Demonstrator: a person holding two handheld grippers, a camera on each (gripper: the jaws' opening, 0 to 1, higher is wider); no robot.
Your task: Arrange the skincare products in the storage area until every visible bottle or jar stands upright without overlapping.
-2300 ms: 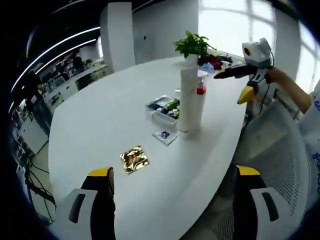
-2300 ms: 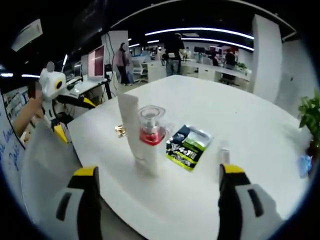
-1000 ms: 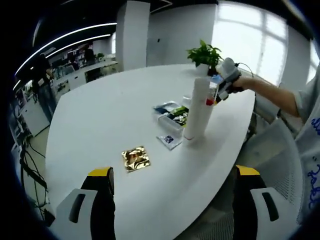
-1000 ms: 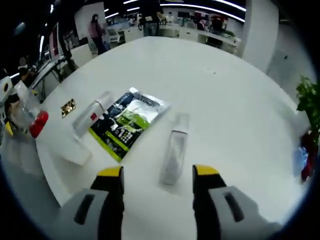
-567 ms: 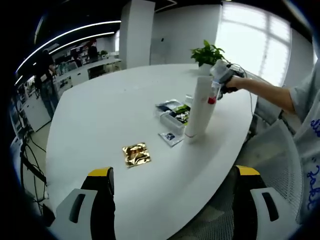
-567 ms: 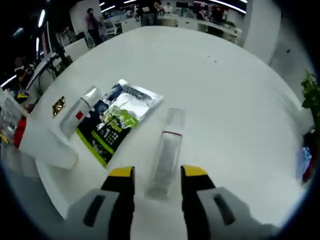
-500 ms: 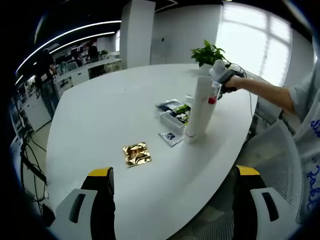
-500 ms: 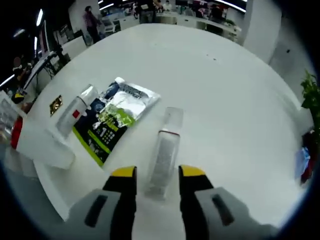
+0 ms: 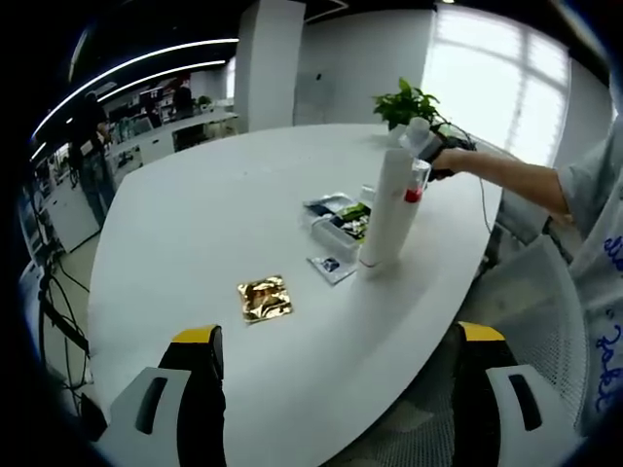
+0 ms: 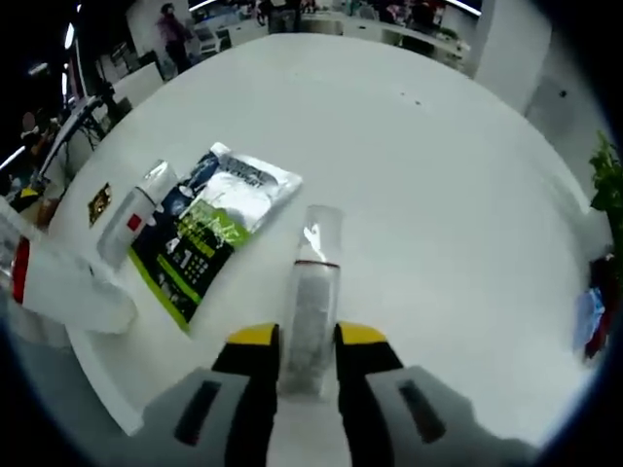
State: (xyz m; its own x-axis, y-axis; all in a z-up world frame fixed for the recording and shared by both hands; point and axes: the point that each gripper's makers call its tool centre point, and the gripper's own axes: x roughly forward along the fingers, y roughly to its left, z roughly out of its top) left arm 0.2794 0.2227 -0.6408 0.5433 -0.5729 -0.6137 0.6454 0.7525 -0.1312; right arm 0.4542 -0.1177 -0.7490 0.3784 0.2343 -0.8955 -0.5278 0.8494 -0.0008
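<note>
White oval table, holding the following. One tall white tube, standing upright near the table's edge. One clear bottle with a red band, just behind the tube (its base is hidden, so its footing cannot be told). One clear bottle, lying flat on the table with its transparent cap pointing away from the right gripper. One further small bottle with a red label, lying flat beside the sachets. One flat green-and-black sachet pack, lying near the middle. One small dark sachet, beside the tube's foot. One gold foil packet, well apart from the rest, towards the left gripper. One potted plant at the far end.

Right gripper: yellow-tipped jaws drawn in close on either side of the lying clear bottle's lower end, touching it or very nearly. In the left gripper view a person's sleeve and forearm reach out over the table behind the tube.

Left gripper: jaws spread wide, holding nothing, hovering at the near edge of the table.
</note>
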